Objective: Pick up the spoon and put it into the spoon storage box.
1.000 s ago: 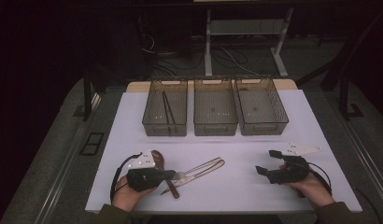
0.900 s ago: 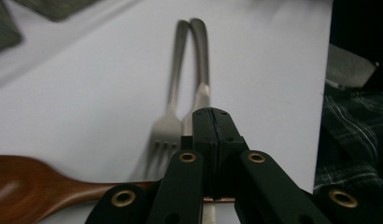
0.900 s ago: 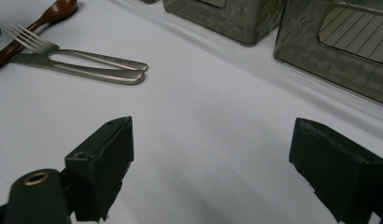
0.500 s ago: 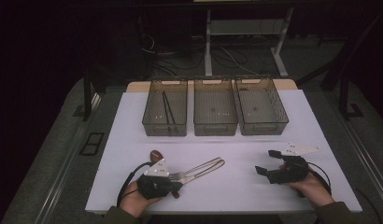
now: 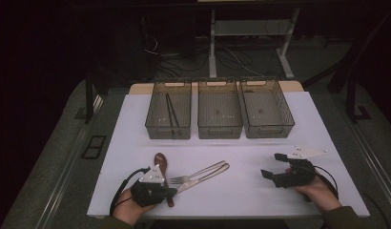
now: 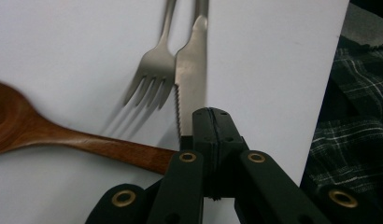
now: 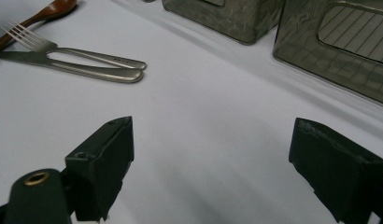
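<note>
- Left gripper (image 5: 170, 192): I hold it low over the near-left part of the white mat (image 5: 241, 191). In the left gripper view its jaws are pressed together with nothing between them, the tips resting at the knife's blade and just above the spoon's handle.
- Wooden spoon (image 6: 54, 135): it lies flat on the mat, bowl away from me, handle running under the gripper. I judge it light, stiff and slightly grippy; the handle's middle is the natural hold, though my closed tips must first spread.
- Fork (image 6: 154, 77): it lies just beside the knife, tines toward my left gripper. I judge it thin, rigid, smooth metal, likely to slide or pivot in the pads. I would pinch it across the neck or handle, edge to edge.
- Knife (image 6: 192, 79): its serrated blade points at the left gripper, its handle touching the fork's at the far end. It lies flat against the mat, so I expect getting a pad beneath it to be hard; the thicker handle is the safer hold.
- Three mesh bins (image 5: 220, 129): they stand in a row at the far side; the left one holds dark chopsticks (image 5: 171, 114).
- Right gripper (image 5: 273, 167): I keep it on the near-right of the mat, jaws spread wide and empty, well apart from the cutlery.
</note>
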`<state>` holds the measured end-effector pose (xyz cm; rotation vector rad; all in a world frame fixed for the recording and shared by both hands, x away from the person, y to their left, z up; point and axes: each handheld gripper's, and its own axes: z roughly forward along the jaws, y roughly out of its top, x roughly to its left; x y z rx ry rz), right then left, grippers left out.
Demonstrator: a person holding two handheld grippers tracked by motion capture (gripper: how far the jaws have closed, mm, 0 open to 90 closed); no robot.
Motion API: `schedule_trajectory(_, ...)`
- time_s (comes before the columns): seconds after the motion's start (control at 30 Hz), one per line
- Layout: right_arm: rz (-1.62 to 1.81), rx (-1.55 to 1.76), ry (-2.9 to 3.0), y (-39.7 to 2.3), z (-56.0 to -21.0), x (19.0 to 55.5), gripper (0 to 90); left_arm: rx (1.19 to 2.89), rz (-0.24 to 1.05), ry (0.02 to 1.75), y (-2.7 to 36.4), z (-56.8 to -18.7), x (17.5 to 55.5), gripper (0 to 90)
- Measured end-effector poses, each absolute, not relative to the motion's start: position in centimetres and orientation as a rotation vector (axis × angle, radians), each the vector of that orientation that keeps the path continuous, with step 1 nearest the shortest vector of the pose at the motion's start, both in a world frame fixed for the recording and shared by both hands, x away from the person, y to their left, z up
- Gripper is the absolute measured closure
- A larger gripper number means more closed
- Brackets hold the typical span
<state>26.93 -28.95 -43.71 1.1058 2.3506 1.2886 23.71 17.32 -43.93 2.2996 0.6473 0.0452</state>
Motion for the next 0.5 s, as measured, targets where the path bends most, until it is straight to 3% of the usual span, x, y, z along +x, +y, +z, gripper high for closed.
schedule_trajectory(0.5, 1.283, 1.108, 2.351, -28.9, -43.7, 26.9, 13.4, 2.280, 0.154, 0.779, 20.4, -43.3, 23.5, 88.8)
